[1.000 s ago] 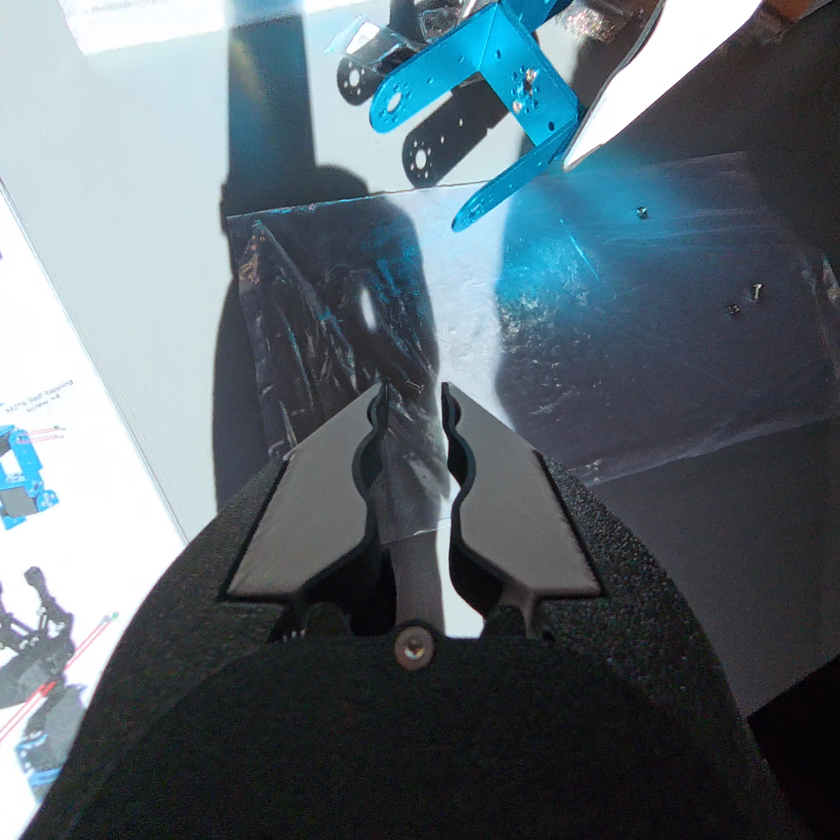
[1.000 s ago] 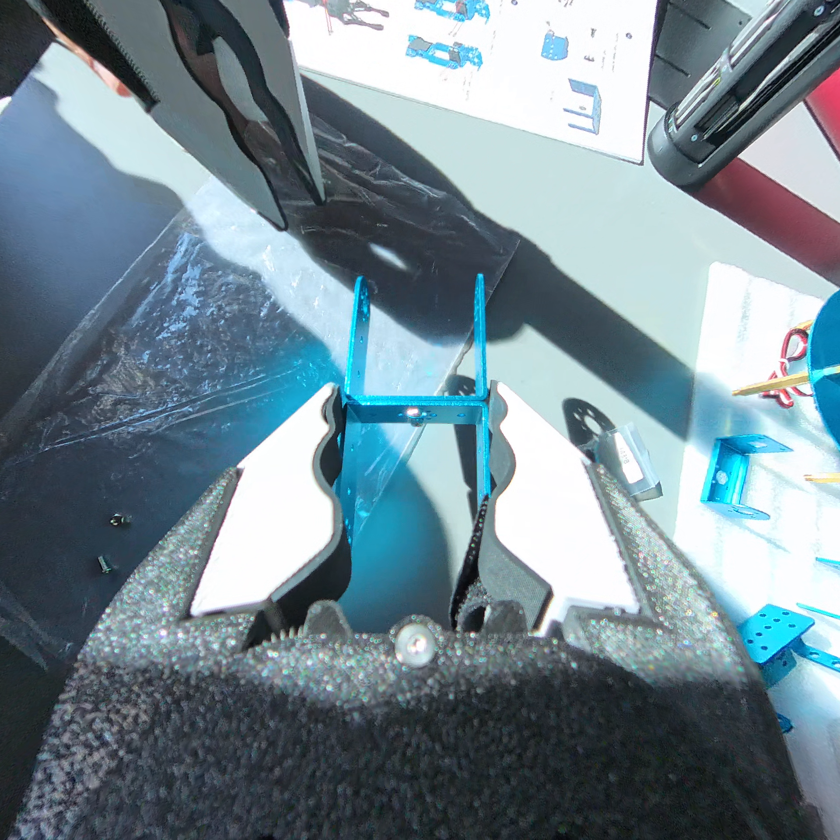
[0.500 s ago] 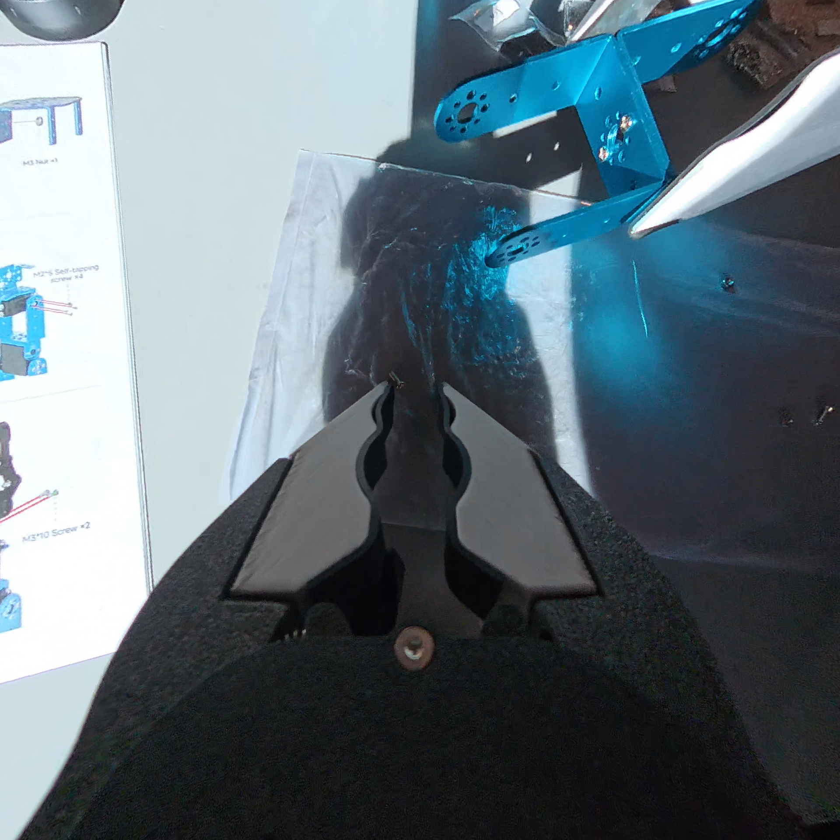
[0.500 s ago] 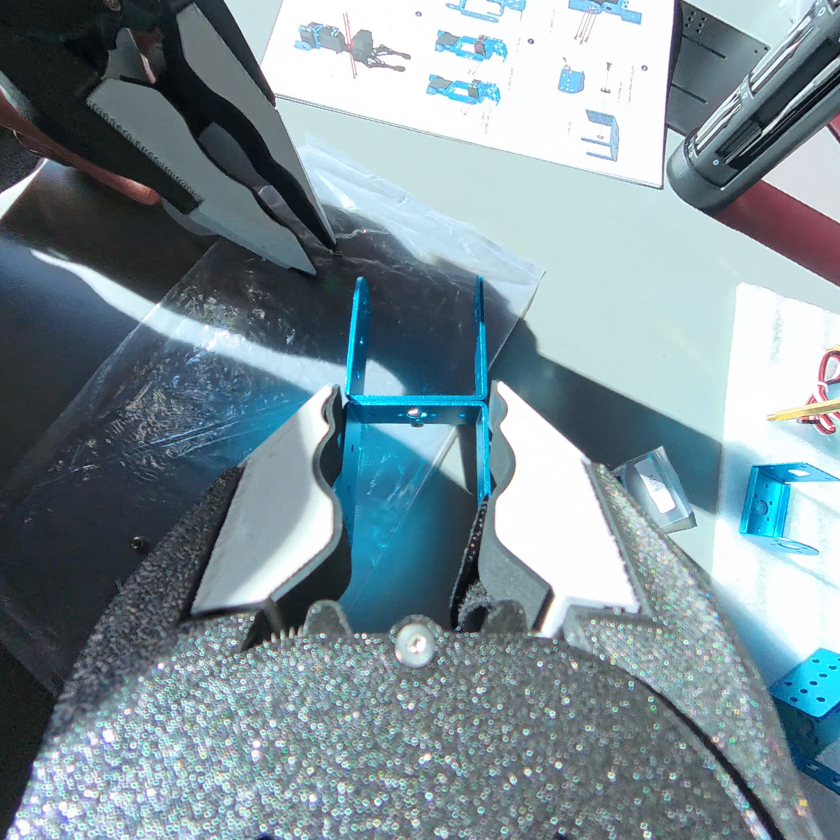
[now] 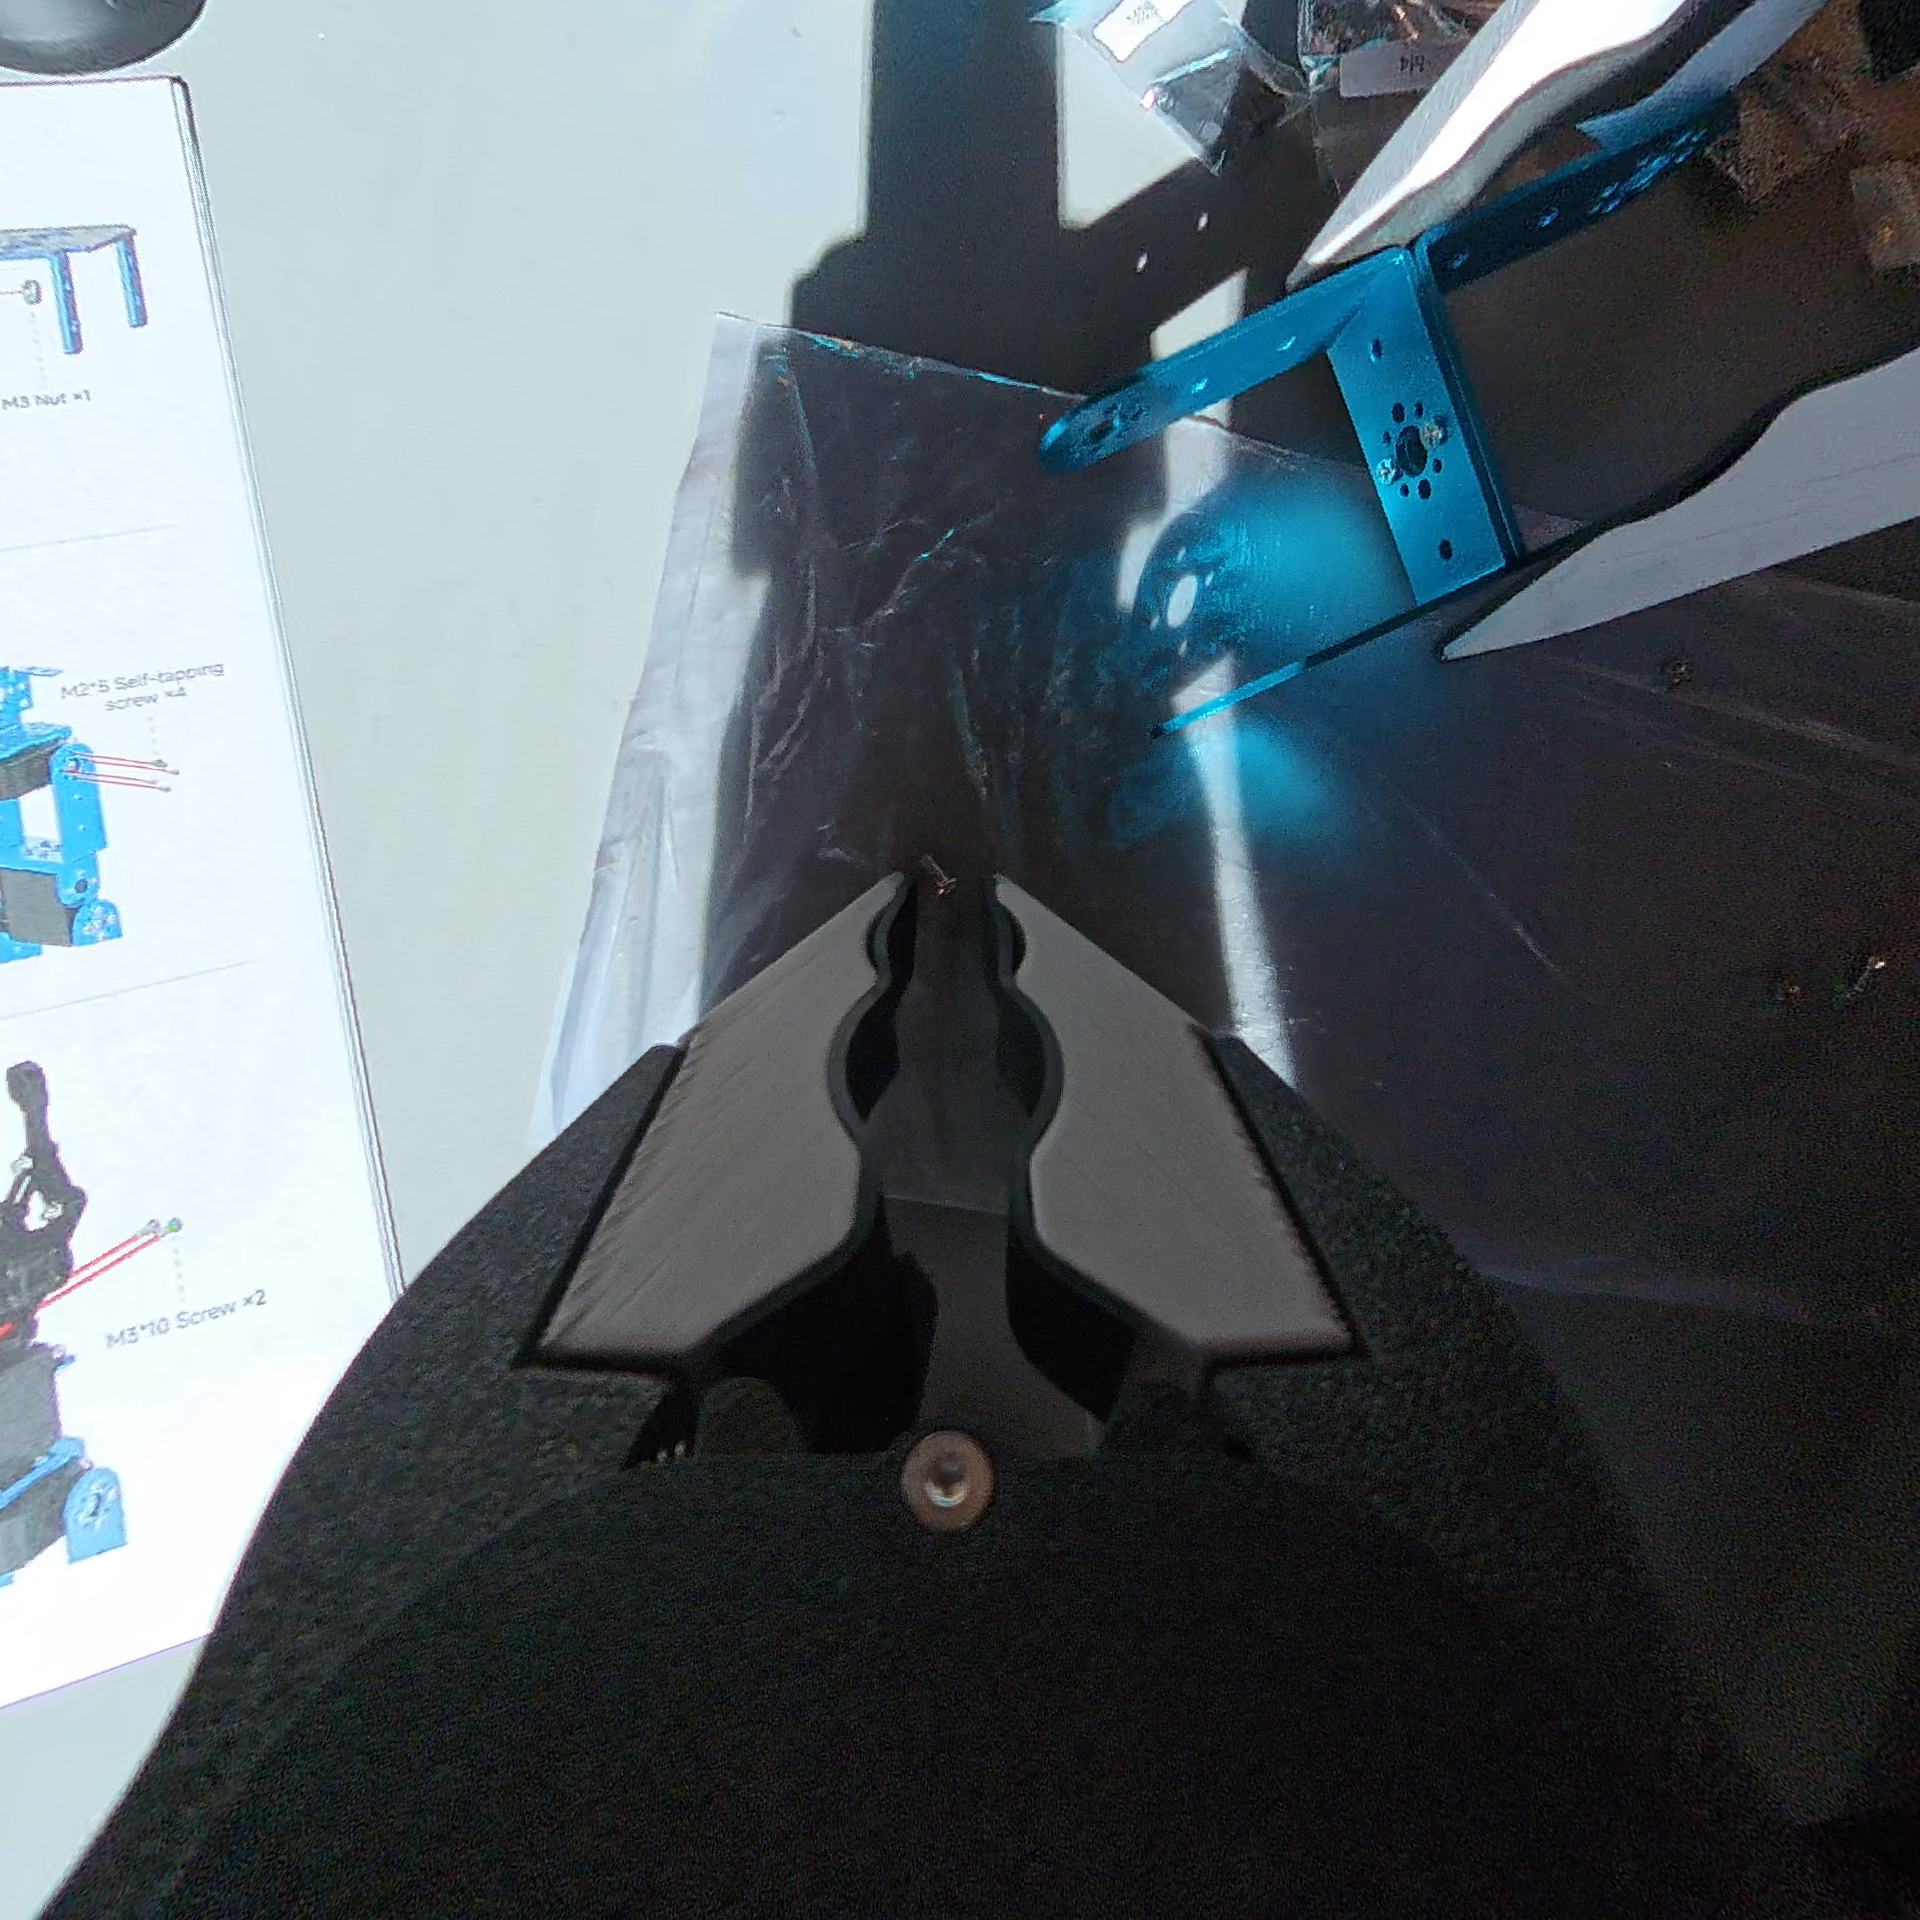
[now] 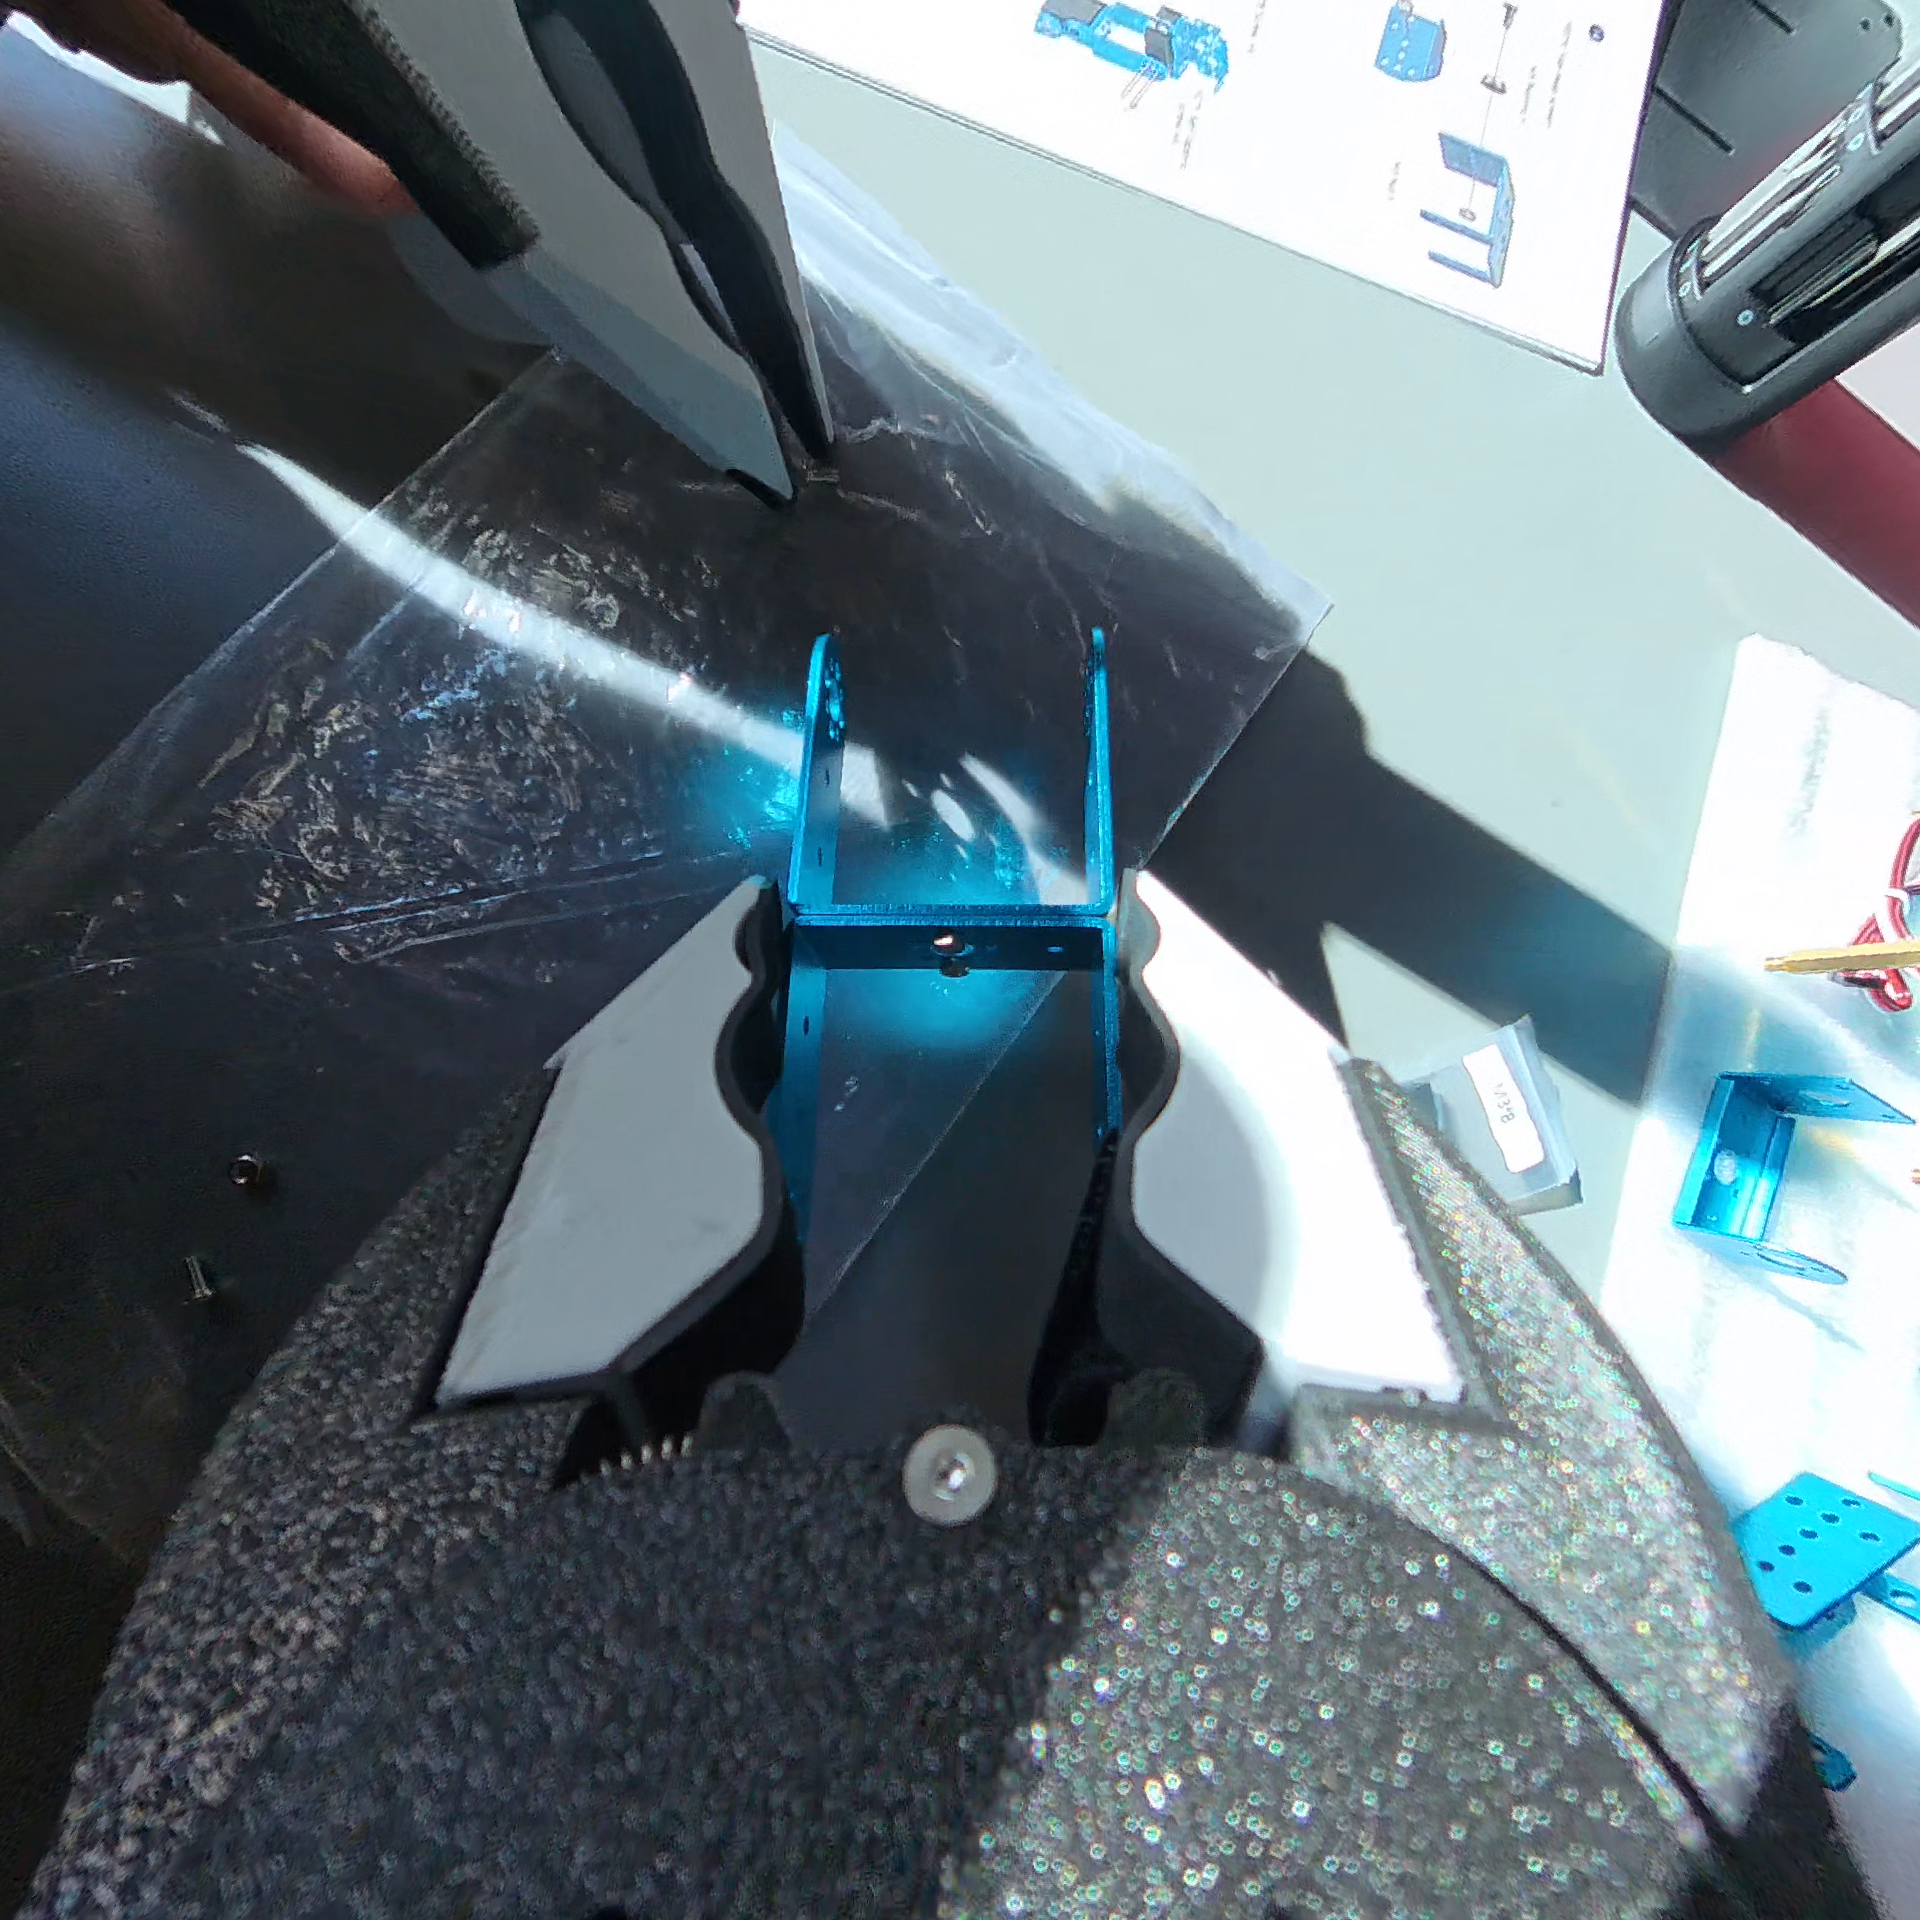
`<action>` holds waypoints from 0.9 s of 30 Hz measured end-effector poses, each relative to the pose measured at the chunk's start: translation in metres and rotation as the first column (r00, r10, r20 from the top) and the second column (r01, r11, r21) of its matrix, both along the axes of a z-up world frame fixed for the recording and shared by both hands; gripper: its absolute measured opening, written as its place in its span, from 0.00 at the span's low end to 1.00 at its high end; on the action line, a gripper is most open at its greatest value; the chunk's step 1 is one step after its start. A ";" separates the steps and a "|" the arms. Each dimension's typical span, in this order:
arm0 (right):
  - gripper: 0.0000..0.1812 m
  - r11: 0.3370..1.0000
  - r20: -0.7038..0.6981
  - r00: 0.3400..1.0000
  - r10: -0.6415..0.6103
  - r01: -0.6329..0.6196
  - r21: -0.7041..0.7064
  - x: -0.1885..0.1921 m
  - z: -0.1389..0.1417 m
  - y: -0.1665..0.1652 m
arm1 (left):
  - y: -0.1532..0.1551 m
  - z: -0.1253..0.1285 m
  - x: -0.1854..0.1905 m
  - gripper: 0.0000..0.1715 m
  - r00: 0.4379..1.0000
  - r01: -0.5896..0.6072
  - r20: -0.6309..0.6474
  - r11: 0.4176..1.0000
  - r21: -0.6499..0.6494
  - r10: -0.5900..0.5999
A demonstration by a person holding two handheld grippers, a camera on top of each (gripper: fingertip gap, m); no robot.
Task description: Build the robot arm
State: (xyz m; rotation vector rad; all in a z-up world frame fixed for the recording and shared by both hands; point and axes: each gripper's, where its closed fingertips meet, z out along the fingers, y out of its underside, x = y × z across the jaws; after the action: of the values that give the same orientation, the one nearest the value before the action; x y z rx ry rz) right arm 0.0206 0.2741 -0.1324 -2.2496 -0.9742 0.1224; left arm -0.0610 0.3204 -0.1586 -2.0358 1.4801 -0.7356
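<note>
My left gripper (image 5: 945,883) has its jaws nearly together, with a tiny dark screw (image 5: 940,871) at the fingertips. The tips rest low over a clear plastic bag (image 5: 883,644) that lies half on the pale table and half on a dark mat. In the right wrist view the left gripper (image 6: 795,473) touches the bag (image 6: 520,727) at its far edge. My right gripper (image 6: 951,888) is shut on a blue metal bracket (image 6: 951,940) whose two arms point forward above the bag. The bracket (image 5: 1423,457) and the right gripper (image 5: 1371,468) also show at the upper right of the left wrist view.
Two loose screws (image 6: 246,1171) lie on the dark mat (image 5: 1662,1039). A printed instruction sheet (image 5: 135,831) lies to the left. A black cylinder (image 6: 1787,291), a small blue bracket (image 6: 1745,1174), a perforated blue plate (image 6: 1818,1548), a small labelled bag (image 6: 1496,1122) and red wires (image 6: 1870,935) lie to the right. Tip to tip, the grippers are about 11 cm apart. The perforated blue plate (image 6: 1818,1548) is about 20 cm from my right fingertips.
The left gripper has swung across the bag with the screw staying at its tips. It now sits lower and closer to the bracket. The right gripper keeps its hold on the bracket.
</note>
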 end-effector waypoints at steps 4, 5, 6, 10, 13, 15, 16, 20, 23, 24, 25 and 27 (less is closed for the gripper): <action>0.35 1.000 -0.004 1.000 0.007 -0.007 -0.024 0.000 -0.007 -0.002 | 0.002 -0.001 0.000 0.03 1.000 0.002 0.005 1.000 -0.008 -0.002; 0.35 0.999 -0.008 1.000 0.010 -0.010 -0.032 0.000 -0.009 -0.002 | 0.004 -0.001 0.000 0.01 1.000 0.004 0.004 1.000 0.001 -0.004; 0.35 0.999 -0.010 1.000 0.010 -0.010 -0.035 0.000 -0.010 -0.003 | 0.004 -0.001 0.000 0.01 1.000 0.010 0.008 1.000 0.004 -0.010; 0.35 0.999 -0.033 0.999 0.020 -0.021 -0.031 -0.003 -0.009 -0.003 | 0.003 -0.002 -0.001 0.00 0.997 0.071 0.001 0.996 0.061 -0.071; 0.35 0.999 -0.044 0.998 0.037 -0.037 -0.012 -0.005 -0.005 -0.003 | 0.001 -0.001 -0.002 0.00 0.987 0.161 -0.005 0.983 0.089 -0.161; 0.35 0.999 -0.070 0.996 0.051 -0.051 -0.007 -0.007 -0.003 -0.003 | -0.005 0.000 -0.004 0.00 0.968 0.247 0.015 0.965 0.088 -0.250; 0.35 0.998 -0.078 0.995 0.060 -0.060 0.005 -0.008 -0.003 -0.003 | -0.004 0.001 -0.005 0.00 0.963 0.265 0.021 0.959 0.096 -0.268; 0.35 0.997 -0.080 0.994 0.077 -0.075 0.025 -0.010 -0.003 -0.001 | 0.005 0.006 -0.011 0.00 0.952 0.300 0.037 0.951 0.081 -0.303; 0.35 0.998 -0.039 0.998 0.057 -0.057 0.002 -0.006 -0.008 -0.001 | 0.000 0.014 -0.014 0.00 0.932 0.355 0.056 0.932 0.069 -0.359; 0.35 0.999 -0.039 0.998 0.051 -0.052 -0.007 -0.006 -0.009 -0.001 | -0.002 0.011 -0.016 0.00 0.927 0.370 0.033 0.927 0.053 -0.372; 0.34 0.999 -0.042 0.998 0.048 -0.049 -0.015 -0.006 -0.011 -0.001 | 0.000 0.008 -0.015 0.00 0.940 0.341 0.013 0.939 0.032 -0.342; 0.35 0.999 -0.041 0.998 0.050 -0.051 -0.020 -0.006 -0.013 -0.001 | 0.001 0.008 -0.007 0.13 0.975 0.221 0.048 0.974 -0.056 -0.218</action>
State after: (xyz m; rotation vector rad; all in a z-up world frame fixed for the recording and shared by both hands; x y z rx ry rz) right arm 0.0146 0.2732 -0.1454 -2.2340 -1.0126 0.2002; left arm -0.0675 0.3211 -0.1508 -1.9074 1.6960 -0.9153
